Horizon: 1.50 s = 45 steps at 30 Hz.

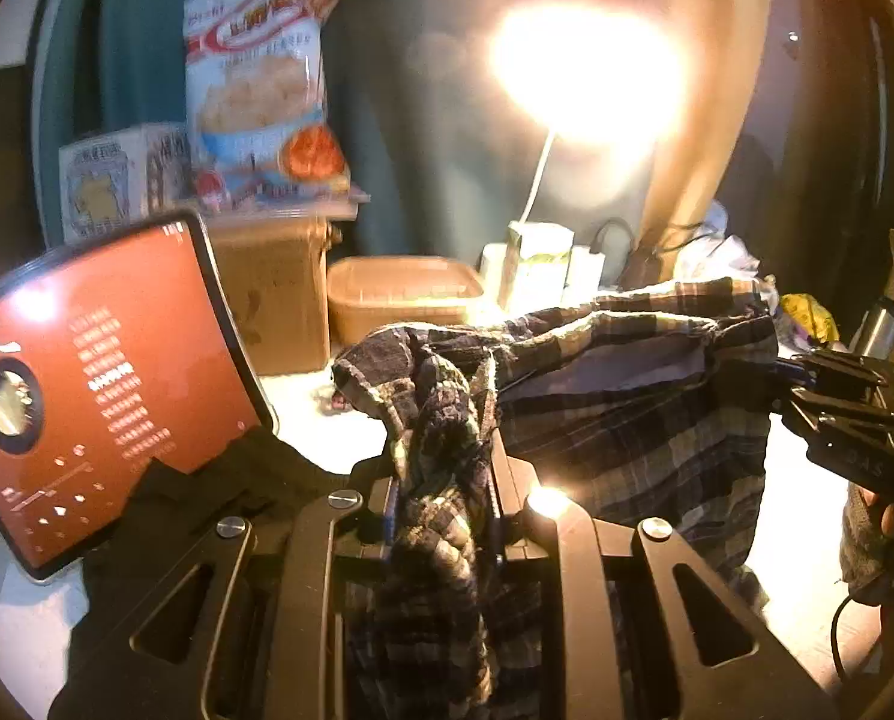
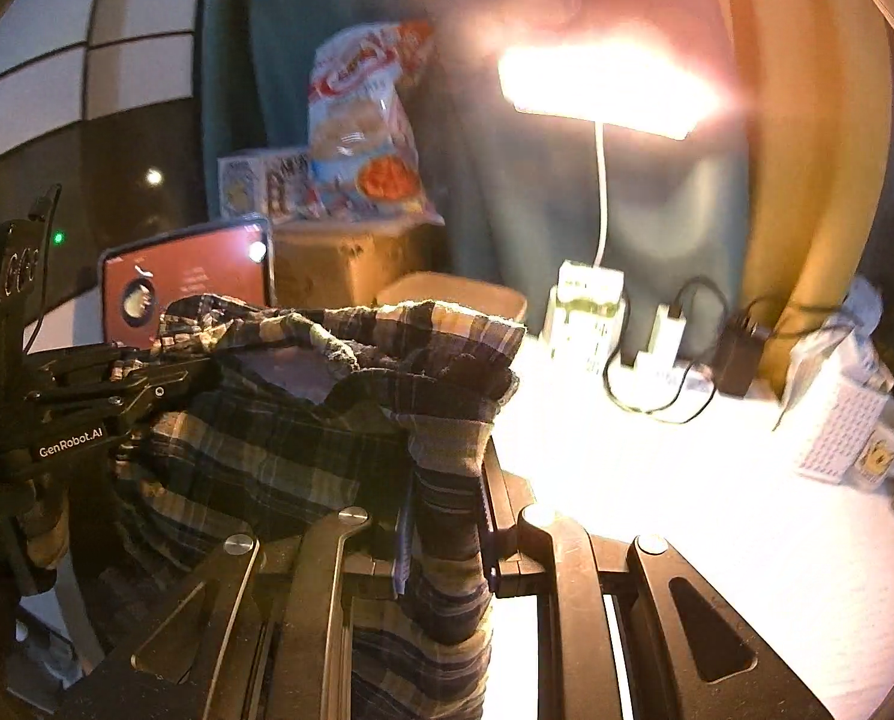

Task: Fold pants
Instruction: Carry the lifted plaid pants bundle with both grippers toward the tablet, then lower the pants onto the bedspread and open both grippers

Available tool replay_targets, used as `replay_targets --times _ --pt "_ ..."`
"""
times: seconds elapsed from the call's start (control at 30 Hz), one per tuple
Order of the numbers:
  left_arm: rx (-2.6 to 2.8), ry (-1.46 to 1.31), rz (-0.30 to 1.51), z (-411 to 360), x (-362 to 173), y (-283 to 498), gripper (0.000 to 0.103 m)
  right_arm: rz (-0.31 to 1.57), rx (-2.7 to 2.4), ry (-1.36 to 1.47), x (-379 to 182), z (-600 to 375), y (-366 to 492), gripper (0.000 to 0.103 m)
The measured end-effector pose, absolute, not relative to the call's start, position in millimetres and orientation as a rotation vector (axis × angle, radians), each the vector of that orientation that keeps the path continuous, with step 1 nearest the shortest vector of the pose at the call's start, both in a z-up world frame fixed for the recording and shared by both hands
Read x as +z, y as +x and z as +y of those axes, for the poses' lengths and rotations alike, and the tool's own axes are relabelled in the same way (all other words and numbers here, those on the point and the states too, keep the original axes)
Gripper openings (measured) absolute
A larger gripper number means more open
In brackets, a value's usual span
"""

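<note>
Your left gripper is clamped on a bunched edge of the plaid pants, and your right gripper pinches the other end. You hold the cloth spread between them, raised above the white counter, probably so the fabric hangs straight before you lay a fold.

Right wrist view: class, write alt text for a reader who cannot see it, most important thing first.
The right gripper pinches a bunched edge of plaid pants, while the left gripper holds the same edge from the left, so the cloth hangs between them. Behind, a lit desk lamp glares over a white table with a tablet, snack bag and mug.
</note>
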<state>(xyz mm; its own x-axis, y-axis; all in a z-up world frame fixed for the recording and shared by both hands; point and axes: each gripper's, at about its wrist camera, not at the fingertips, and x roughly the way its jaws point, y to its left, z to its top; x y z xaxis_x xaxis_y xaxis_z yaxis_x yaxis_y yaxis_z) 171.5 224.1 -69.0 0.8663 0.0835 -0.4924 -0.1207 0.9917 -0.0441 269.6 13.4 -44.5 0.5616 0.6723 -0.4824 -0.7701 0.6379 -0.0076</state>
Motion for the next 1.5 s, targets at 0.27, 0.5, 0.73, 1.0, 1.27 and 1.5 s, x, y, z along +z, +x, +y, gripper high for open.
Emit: replay_targets --times 0.27,0.5,0.73,1.0,1.27,1.5 --pt "0.118 -0.102 0.611 243 -97 209 0.021 0.593 0.863 -0.208 -83 36 316 0.018" --pt "0.137 -0.116 0.688 260 -119 237 0.025 0.729 0.842 -0.156 -119 42 359 0.018" --pt "0.134 -0.142 0.715 270 -128 246 0.033 0.807 0.833 -0.125 -139 42 383 0.018" --pt "0.140 -0.157 0.707 274 -121 240 0.040 0.833 0.800 -0.091 -139 35 390 0.040" --pt "0.184 -0.123 0.672 272 -106 216 0.047 0.817 0.758 -0.120 -130 29 380 0.042" --pt "0.185 -0.112 0.655 260 -99 194 0.048 0.790 0.735 -0.123 -117 11 363 0.042"
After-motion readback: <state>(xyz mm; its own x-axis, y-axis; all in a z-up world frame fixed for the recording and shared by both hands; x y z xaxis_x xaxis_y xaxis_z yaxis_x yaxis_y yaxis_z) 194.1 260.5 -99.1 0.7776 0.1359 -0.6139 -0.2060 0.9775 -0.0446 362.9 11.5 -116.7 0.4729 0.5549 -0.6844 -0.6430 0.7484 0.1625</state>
